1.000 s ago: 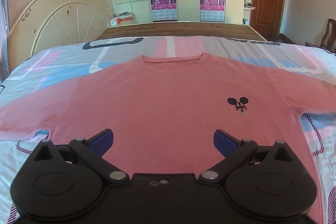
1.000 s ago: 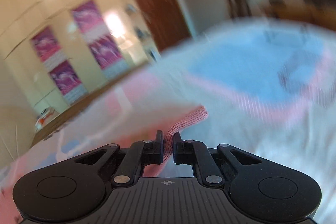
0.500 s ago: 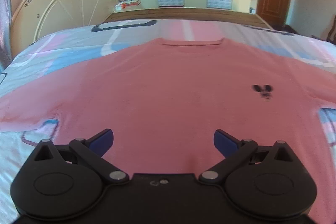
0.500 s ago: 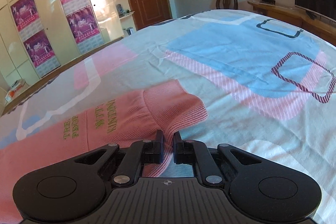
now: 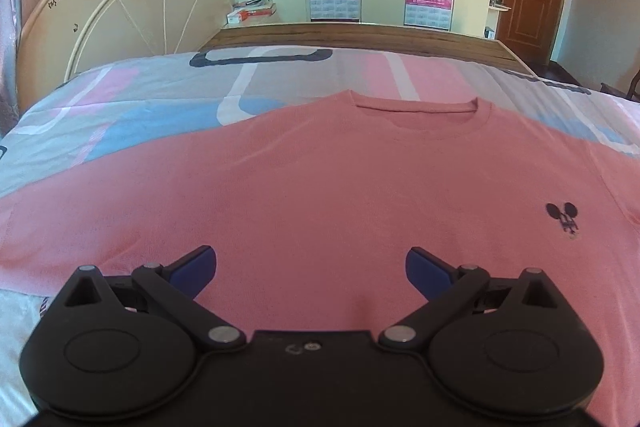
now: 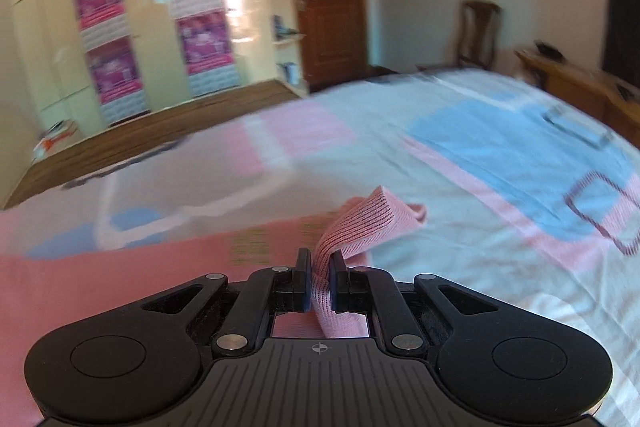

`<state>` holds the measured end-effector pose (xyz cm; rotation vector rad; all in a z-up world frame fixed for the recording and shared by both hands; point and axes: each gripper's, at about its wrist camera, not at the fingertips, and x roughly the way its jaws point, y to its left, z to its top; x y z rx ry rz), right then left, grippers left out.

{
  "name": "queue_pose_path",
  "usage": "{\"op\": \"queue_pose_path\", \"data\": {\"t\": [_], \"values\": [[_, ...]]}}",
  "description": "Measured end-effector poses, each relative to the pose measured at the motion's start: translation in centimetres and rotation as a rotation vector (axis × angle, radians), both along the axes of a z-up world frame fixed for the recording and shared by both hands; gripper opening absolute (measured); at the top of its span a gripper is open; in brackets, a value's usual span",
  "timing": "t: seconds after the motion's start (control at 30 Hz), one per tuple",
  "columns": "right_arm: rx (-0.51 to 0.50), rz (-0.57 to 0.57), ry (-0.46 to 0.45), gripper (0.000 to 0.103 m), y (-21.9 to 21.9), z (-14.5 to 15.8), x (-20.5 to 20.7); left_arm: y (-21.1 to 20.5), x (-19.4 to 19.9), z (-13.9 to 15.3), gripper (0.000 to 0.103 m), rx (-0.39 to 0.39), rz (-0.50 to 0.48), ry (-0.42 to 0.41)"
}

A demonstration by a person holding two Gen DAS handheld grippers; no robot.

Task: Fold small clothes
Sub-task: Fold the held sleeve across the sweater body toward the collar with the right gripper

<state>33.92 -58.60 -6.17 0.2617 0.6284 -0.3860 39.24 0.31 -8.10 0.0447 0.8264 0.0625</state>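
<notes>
Right tongs [image 6: 319, 269] stay clamped on the ribbed cuff [image 6: 360, 227], which is now lifted off the bed [image 6: 480, 155] instead of lying flat. Left tongs [image 5: 311, 269] remain wide apart above the pink sweater [image 5: 320, 195]; its mouse logo [image 5: 562, 217] sits further right than before.

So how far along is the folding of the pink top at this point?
Done: the pink top lies spread flat, front up, on the bedspread. In hand: the right gripper is shut on the ribbed sleeve cuff, lifted off the bed; the left gripper is open above the lower body of the top, holding nothing. Left: no fold is visible yet, so both sleeves and the body remain to be folded.
</notes>
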Motion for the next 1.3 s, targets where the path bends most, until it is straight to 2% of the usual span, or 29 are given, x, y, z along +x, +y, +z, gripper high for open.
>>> {"op": "queue_pose_path", "data": {"t": [0.23, 0.43, 0.53, 0.63, 0.73, 0.87, 0.9, 0.93, 1.0, 1.07, 1.1, 1.17, 1.2, 1.3], "values": [[-0.068, 0.267, -0.061, 0.008, 13.8, 2.2, 3.1, 3.2, 0.8, -0.6, 0.100, -0.022, -0.006, -0.008], [-0.108, 0.496, -0.074, 0.008, 27.2, 1.7, 4.8, 6.8, 1.2, -0.4, 0.100, -0.066, 0.007, -0.017], [-0.128, 0.612, -0.060, 0.008, 33.5, 0.6, 4.9, 8.1, 1.3, -0.6, 0.099, -0.056, 0.005, -0.021], [-0.194, 0.725, -0.040, 0.008, 39.1, -1.2, 4.6, 9.3, 1.3, -0.7, 0.099, -0.076, 0.001, -0.024], [-0.257, 0.822, -0.010, 0.008, 43.3, -3.5, 4.6, 10.3, 1.4, -0.8, 0.099, -0.096, 0.007, -0.024], [-0.262, 0.924, 0.070, 0.008, 47.5, -6.6, 4.7, 11.0, 1.6, -0.9, 0.099, -0.148, -0.008, -0.021], [-0.300, 0.914, 0.054, 0.009, 48.1, -6.9, 4.3, 10.9, 1.6, -0.9, 0.099, -0.167, -0.020, -0.023], [-0.296, 0.916, 0.038, 0.009, 48.3, -6.9, 4.2, 10.6, 1.8, -0.9, 0.099, -0.187, -0.037, -0.026], [-0.212, 0.871, 0.012, 0.008, 47.5, -6.6, 4.3, 9.5, 2.3, -1.0, 0.099, -0.236, -0.079, -0.025], [-0.172, 0.774, 0.003, 0.008, 46.5, -6.4, 4.5, 7.7, 3.1, -1.2, 0.097, -0.294, -0.134, -0.022], [-0.160, 0.728, 0.004, 0.008, 45.6, -6.3, 4.7, 6.6, 3.5, -1.3, 0.093, -0.318, -0.162, -0.020], [-0.141, 0.637, 0.003, 0.008, 43.7, -5.8, 4.9, 4.0, 4.4, -2.0, 0.056, -0.348, -0.220, 0.008], [-0.134, 0.601, 0.005, 0.008, 42.7, -5.8, 5.0, 2.7, 5.1, -2.6, 0.030, -0.355, -0.239, 0.044], [-0.120, 0.498, 0.019, 0.008, 39.4, -5.4, 4.8, 0.1, 6.6, -3.8, 0.041, -0.339, -0.238, 0.090]]}}
